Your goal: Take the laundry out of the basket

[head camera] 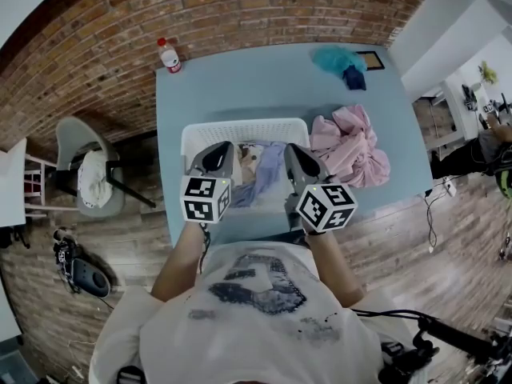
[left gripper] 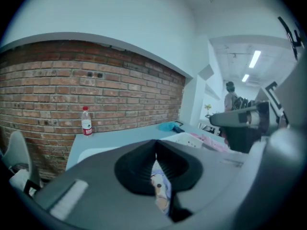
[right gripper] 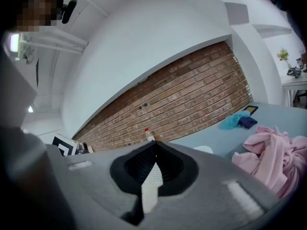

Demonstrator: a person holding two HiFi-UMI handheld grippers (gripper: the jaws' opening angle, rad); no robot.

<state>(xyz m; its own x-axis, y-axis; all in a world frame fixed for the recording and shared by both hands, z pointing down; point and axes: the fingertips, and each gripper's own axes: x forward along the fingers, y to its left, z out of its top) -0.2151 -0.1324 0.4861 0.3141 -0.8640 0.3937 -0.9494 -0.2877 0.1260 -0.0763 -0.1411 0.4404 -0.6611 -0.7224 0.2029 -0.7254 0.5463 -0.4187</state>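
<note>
Laundry, a crumpled pale-blue cloth beside a cream printed piece, lies inside the white, rectangular, perforated plastic basket on the smooth blue table. A soft pink heap is bunched just beside the basket's right wall. I hold the left gripper and the right gripper above the basket's near side, both clenched on nothing.

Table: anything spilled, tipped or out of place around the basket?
Nothing stands out. The white basket sits square on the table with laundry inside, a pink garment lies crumpled beside it, and the bottle stands upright at the far corner.
</note>
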